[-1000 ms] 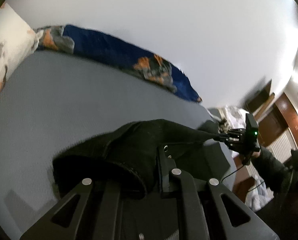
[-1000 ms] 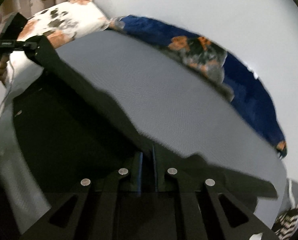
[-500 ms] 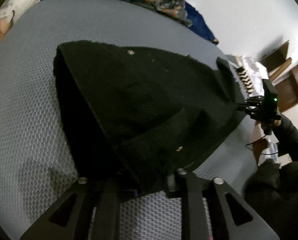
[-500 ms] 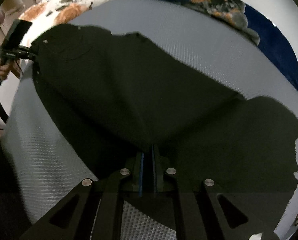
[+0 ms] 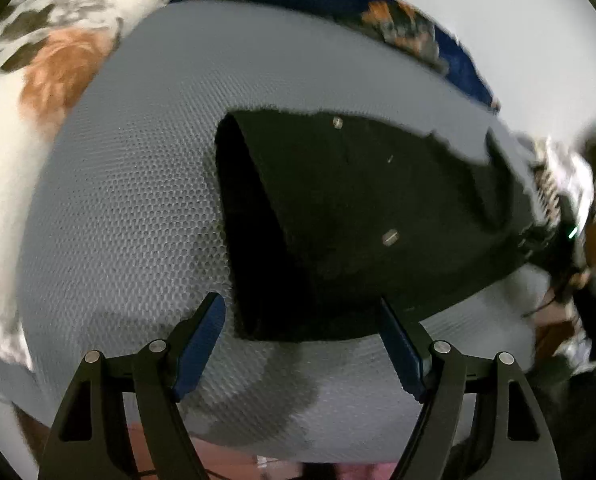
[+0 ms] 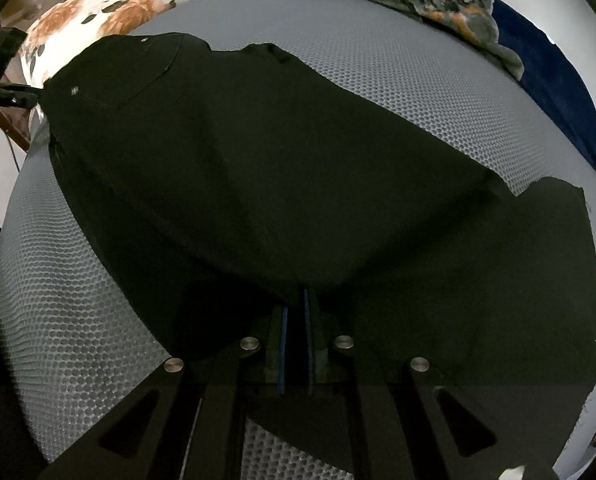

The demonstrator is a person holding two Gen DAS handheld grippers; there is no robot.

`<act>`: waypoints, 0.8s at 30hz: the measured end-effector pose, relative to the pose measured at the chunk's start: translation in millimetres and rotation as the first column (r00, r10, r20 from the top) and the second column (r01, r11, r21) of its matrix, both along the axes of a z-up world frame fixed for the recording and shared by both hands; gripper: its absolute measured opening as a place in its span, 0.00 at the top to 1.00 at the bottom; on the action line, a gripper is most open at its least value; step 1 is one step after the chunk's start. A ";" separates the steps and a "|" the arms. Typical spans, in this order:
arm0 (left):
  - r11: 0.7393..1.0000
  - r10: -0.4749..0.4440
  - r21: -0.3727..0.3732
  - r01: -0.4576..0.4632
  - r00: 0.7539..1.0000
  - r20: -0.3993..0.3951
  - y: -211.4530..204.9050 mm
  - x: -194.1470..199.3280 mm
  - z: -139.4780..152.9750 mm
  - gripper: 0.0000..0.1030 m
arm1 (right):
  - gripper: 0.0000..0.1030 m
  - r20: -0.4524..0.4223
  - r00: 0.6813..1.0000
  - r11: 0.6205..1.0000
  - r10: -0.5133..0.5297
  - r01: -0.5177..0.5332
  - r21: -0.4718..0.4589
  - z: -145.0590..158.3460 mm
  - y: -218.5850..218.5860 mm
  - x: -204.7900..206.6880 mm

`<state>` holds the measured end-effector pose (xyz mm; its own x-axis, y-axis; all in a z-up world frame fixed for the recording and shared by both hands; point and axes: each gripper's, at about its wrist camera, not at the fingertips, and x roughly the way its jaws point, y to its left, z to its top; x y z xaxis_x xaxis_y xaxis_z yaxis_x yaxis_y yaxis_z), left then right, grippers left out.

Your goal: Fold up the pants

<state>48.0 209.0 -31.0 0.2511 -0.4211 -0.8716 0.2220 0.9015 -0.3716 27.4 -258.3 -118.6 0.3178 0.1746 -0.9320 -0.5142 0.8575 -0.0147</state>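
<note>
The black pants (image 5: 357,220) lie spread on the grey mesh bed cover (image 5: 130,208). My left gripper (image 5: 298,304) hovers over their near waist corner. Its jaws are opening; the cloth edge lies between the blue pads (image 5: 202,340) without being pressed. In the right wrist view the pants (image 6: 258,152) stretch from the waist at top left to the legs at right. My right gripper (image 6: 296,304) is shut on a fold of the fabric near the front edge. It also shows, blurred, as the right gripper (image 5: 553,240) at the cloth's far end.
A floral pillow (image 5: 38,80) lies at the left end of the bed. A blue patterned blanket (image 6: 497,12) runs along the white wall behind. The bed's near edge (image 5: 258,448) drops to the floor. The left gripper (image 6: 10,94) stands beside the waist corner.
The pants came down from hanging between both grippers to lying flat on the bed. The left gripper let go of the waist and its jaws spread wide. The right gripper stays shut on the cloth.
</note>
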 end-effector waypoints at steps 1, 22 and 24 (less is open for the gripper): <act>0.999 0.027 -0.031 -0.027 1.000 -0.011 3.4 -2.2 3.4 0.25 | 0.93 0.001 1.000 1.000 -0.001 0.001 0.003 -0.2 -0.4 -0.9; 0.858 0.371 -0.256 -0.444 0.882 -0.290 -9.2 22.5 -40.5 0.80 | 0.93 0.039 0.998 0.999 -0.049 0.049 0.017 6.9 -3.2 -11.2; 0.892 0.334 -0.246 -0.380 0.919 -0.207 -11.8 29.0 -25.5 0.80 | 0.93 0.048 0.997 0.998 -0.053 0.052 0.020 15.8 -2.7 -15.0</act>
